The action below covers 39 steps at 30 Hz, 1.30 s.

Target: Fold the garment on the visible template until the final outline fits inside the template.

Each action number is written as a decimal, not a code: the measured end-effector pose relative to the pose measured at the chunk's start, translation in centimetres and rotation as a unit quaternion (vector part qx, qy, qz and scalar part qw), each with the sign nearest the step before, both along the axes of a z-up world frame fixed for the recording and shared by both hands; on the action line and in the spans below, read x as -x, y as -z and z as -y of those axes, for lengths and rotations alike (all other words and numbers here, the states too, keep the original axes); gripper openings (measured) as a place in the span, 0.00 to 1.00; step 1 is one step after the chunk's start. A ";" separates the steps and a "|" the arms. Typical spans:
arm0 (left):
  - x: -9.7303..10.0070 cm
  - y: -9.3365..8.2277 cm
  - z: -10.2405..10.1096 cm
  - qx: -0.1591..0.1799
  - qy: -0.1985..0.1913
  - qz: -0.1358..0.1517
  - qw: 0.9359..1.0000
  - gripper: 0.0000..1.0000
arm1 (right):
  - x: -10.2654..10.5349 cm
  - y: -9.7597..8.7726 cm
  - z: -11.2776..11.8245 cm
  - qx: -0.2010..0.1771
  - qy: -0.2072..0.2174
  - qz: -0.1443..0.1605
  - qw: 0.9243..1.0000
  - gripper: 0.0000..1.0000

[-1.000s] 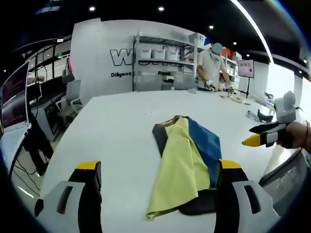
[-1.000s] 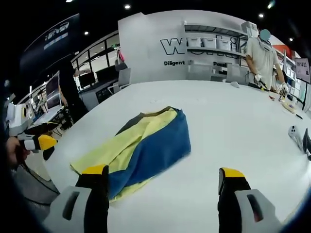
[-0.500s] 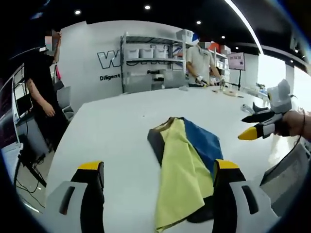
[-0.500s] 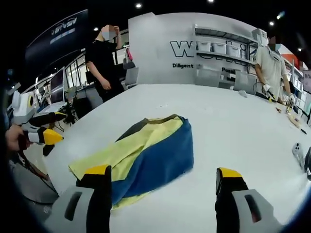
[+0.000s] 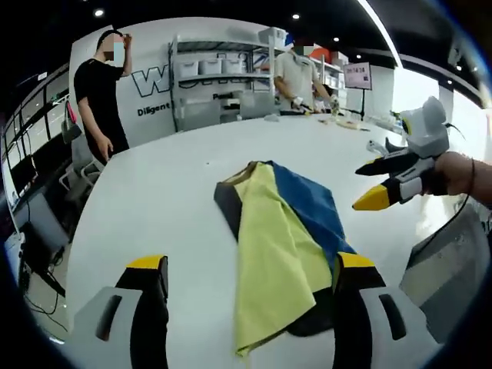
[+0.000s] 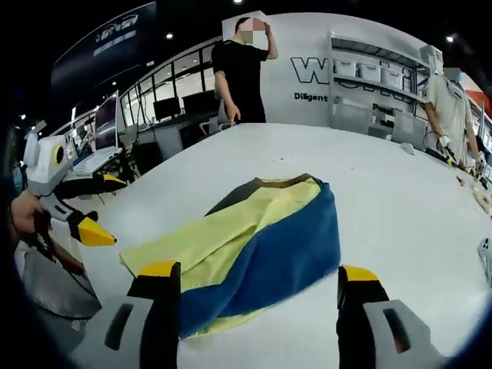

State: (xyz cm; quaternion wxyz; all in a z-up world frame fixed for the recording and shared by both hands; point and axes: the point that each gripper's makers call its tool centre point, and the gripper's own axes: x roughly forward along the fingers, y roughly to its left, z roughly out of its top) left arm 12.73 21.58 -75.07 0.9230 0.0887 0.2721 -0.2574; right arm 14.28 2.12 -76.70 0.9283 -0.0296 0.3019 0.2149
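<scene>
A folded garment lies on the white table, with a yellow panel on top, blue along one side and dark grey at the far end. My left gripper is open, its yellow-tipped jaws wide apart at the garment's near end. My right gripper, held by a hand, hovers open beside the blue edge without touching it. In the right gripper view the garment lies between the open jaws of my right gripper. My left gripper hangs open off the yellow corner.
A person in black stands at the table's far edge. Another person in a white shirt works near shelves of bins. Small items lie on the far right. A grey chair back sits close by.
Both views have swung sideways, bringing the person in black into sight. The garment keeps its shape and place. Both grippers stay open, and the right one sits a little nearer the garment.
</scene>
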 end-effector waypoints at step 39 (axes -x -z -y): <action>3.8 7.6 -2.0 -0.037 0.004 -0.114 0.993 0.48 | 4.8 5.3 -6.9 0.006 -0.133 -0.098 0.986 0.56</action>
